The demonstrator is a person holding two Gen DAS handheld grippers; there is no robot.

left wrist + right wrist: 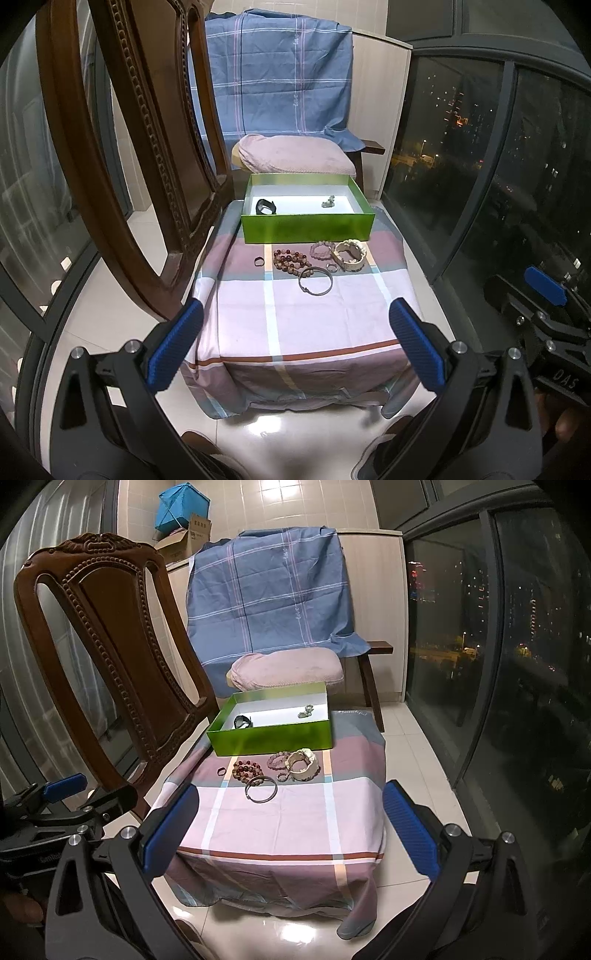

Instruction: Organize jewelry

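Both grippers hang spread and empty before the cloth-covered table (306,325): left gripper (295,343), right gripper (291,827). Beaded bracelets (290,260), a cream bangle (351,254), a metal bangle (315,282) and a small ring (259,261) lie just near of the green box (306,230), at the far end, which holds a black band (264,206).

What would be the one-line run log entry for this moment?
left gripper: open, empty | right gripper: open, empty | green box: black band, small trinket inside | bracelets, rings: on cloth
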